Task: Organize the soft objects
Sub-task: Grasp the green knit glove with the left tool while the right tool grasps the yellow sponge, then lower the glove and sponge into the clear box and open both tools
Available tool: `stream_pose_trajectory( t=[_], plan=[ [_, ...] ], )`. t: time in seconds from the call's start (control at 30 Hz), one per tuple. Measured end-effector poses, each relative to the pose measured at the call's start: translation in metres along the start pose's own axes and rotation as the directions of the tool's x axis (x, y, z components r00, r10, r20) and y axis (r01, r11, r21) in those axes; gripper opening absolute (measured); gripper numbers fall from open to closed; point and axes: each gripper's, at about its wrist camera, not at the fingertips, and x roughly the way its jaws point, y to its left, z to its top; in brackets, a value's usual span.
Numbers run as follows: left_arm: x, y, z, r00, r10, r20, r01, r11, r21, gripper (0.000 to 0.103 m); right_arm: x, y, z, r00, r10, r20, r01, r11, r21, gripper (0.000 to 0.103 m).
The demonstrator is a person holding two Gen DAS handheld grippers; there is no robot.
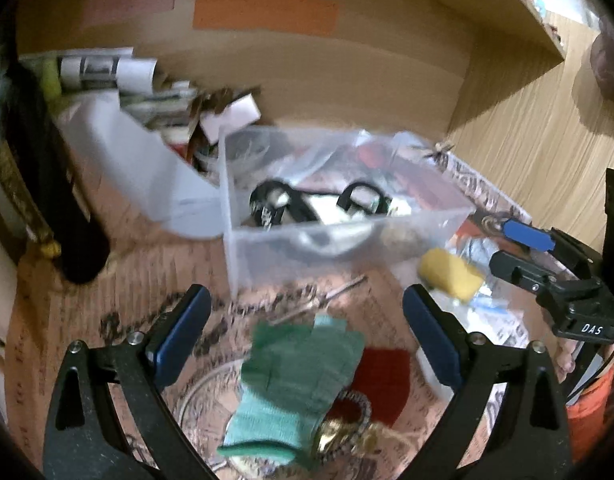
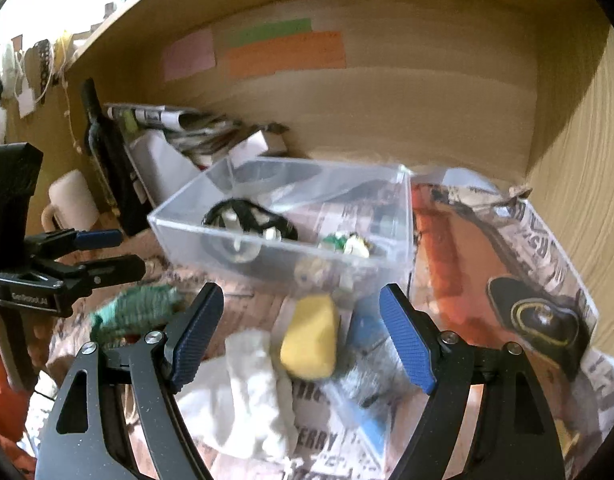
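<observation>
A green knitted glove (image 1: 303,376) lies on the printed paper table cover just below my open, empty left gripper (image 1: 307,332); it also shows in the right wrist view (image 2: 139,308). A red cloth (image 1: 383,380) lies beside it. A yellow sponge (image 2: 311,336) sits between the fingers of my open, empty right gripper (image 2: 303,336), next to a white cloth (image 2: 243,388). The sponge also shows in the left wrist view (image 1: 451,274). A clear plastic box (image 1: 347,236) holds a black strap and small items; it also shows in the right wrist view (image 2: 283,216).
A white bin (image 1: 135,168) full of papers stands behind the box on the left. A dark bottle (image 1: 47,184) stands at the far left. A white mug (image 2: 71,200) and a flat clear packet (image 2: 503,276) flank the box. Wooden shelf walls enclose the back.
</observation>
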Motion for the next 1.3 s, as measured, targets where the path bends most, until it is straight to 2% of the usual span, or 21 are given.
stream_pose_trajectory(
  t=[0.33, 0.43, 0.5, 0.53, 0.57, 0.6, 0.7, 0.9, 1.1, 1.3],
  plan=[
    [0.014, 0.004, -0.036, 0.997, -0.008, -0.076, 0.006, 1.0, -0.022, 0.098, 0.017, -0.003, -0.021, 0.997, 0.007, -0.071, -0.004, 0.999, 0.053, 0.077],
    [0.021, 0.004, -0.042, 0.995, -0.016, -0.096, 0.013, 1.0, -0.027, 0.098, 0.024, -0.005, -0.023, 0.996, 0.014, -0.087, -0.008, 0.997, 0.072, 0.067],
    [0.026, 0.006, -0.044, 0.994, -0.023, -0.109, 0.019, 0.999, -0.042, 0.098, 0.028, -0.007, -0.024, 0.995, 0.019, -0.097, -0.011, 0.996, 0.085, 0.052],
    [0.029, 0.008, -0.044, 0.993, -0.029, -0.114, 0.024, 0.998, -0.05, 0.098, 0.03, -0.008, -0.025, 0.995, 0.021, -0.101, -0.013, 0.996, 0.088, 0.049],
    [0.031, 0.009, -0.044, 0.992, -0.036, -0.117, 0.029, 0.998, -0.06, 0.096, 0.031, -0.008, -0.025, 0.994, 0.026, -0.107, -0.017, 0.996, 0.089, 0.046],
    [0.032, 0.011, -0.045, 0.992, -0.041, -0.119, 0.033, 0.997, -0.067, 0.089, 0.032, -0.008, -0.026, 0.993, 0.03, -0.112, -0.02, 0.996, 0.087, 0.042],
    [0.031, 0.011, -0.046, 0.992, -0.049, -0.117, 0.042, 0.997, -0.062, 0.077, 0.036, -0.007, -0.028, 0.992, 0.03, -0.125, -0.021, 0.997, 0.076, 0.031],
    [0.027, 0.009, -0.046, 0.992, -0.059, -0.107, 0.054, 0.997, -0.051, 0.054, 0.029, -0.009, -0.027, 0.995, 0.039, -0.094, -0.031, 0.996, 0.082, 0.029],
    [0.014, 0.007, -0.044, 0.996, -0.05, -0.074, 0.046, 0.998, -0.049, 0.045, 0.012, -0.006, -0.02, 0.999, 0.032, -0.041, -0.029, 0.997, 0.072, 0.029],
    [-0.01, 0.003, -0.027, 0.999, -0.045, 0.004, 0.045, 0.999, -0.027, 0.045, -0.007, -0.003, -0.008, 0.999, 0.024, 0.021, -0.026, 0.998, 0.055, 0.029]
  ],
)
